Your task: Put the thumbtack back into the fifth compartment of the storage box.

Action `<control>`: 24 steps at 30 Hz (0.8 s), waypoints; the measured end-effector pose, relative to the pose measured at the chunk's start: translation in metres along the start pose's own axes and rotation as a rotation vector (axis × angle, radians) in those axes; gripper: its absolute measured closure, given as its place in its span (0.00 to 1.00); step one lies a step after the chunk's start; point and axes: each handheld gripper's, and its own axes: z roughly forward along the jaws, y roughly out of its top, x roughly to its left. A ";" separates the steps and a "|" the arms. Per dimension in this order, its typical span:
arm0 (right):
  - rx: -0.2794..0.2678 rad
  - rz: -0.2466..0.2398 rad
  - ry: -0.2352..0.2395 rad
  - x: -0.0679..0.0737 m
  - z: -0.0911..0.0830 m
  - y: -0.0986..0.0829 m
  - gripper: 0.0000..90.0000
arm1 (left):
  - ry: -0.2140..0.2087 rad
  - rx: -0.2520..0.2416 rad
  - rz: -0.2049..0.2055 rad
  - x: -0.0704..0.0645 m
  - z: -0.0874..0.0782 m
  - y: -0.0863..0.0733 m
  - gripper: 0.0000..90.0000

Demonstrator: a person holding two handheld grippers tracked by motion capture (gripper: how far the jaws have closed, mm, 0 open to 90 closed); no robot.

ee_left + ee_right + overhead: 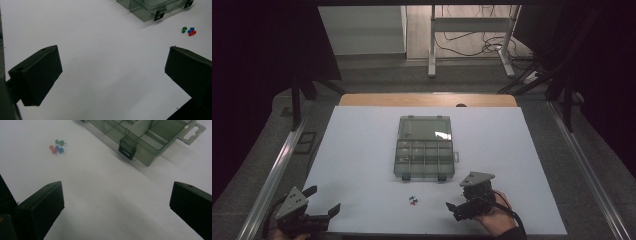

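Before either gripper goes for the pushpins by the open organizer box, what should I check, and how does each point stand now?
1. Organizer box lid open, compartments reachable: ok.
2. Three pushpins, green pushpin, blue pushpin, red pushpin, lying on the white table sheet in front of the box: ok.
3. Pins apart enough to take one alone: not ok, blue and red lie close together.
4. Right gripper open and holding nothing: ok.
5. Left gripper open and holding nothing: ok.
6. Compartments free of contents: cannot tell.
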 end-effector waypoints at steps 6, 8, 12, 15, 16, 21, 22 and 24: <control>0.023 -0.014 0.021 0.005 0.006 0.010 0.00 | -0.001 0.001 0.002 0.000 0.000 0.000 0.02; 0.029 -0.013 0.029 0.007 0.009 0.013 0.00 | -0.001 0.001 0.002 0.000 0.000 0.000 0.02; 0.049 -0.033 0.037 0.010 0.014 0.019 0.00 | -0.003 0.001 0.002 0.000 0.000 0.000 0.02; 0.064 -0.048 0.042 0.014 0.018 0.023 0.00 | -0.003 0.001 0.002 0.000 0.000 0.000 0.02; 0.064 -0.048 0.042 0.014 0.018 0.023 0.00 | -0.003 0.004 0.005 0.000 0.000 0.000 0.02; 0.086 -0.069 0.041 0.019 0.026 0.031 0.01 | -0.005 0.003 0.006 0.000 0.000 0.000 0.02; 0.089 -0.066 0.044 0.020 0.027 0.032 0.02 | -0.005 0.004 0.006 0.000 0.000 0.000 0.02; 0.091 -0.071 0.060 0.020 0.029 0.034 0.04 | -0.006 0.003 0.006 0.000 0.000 0.000 0.02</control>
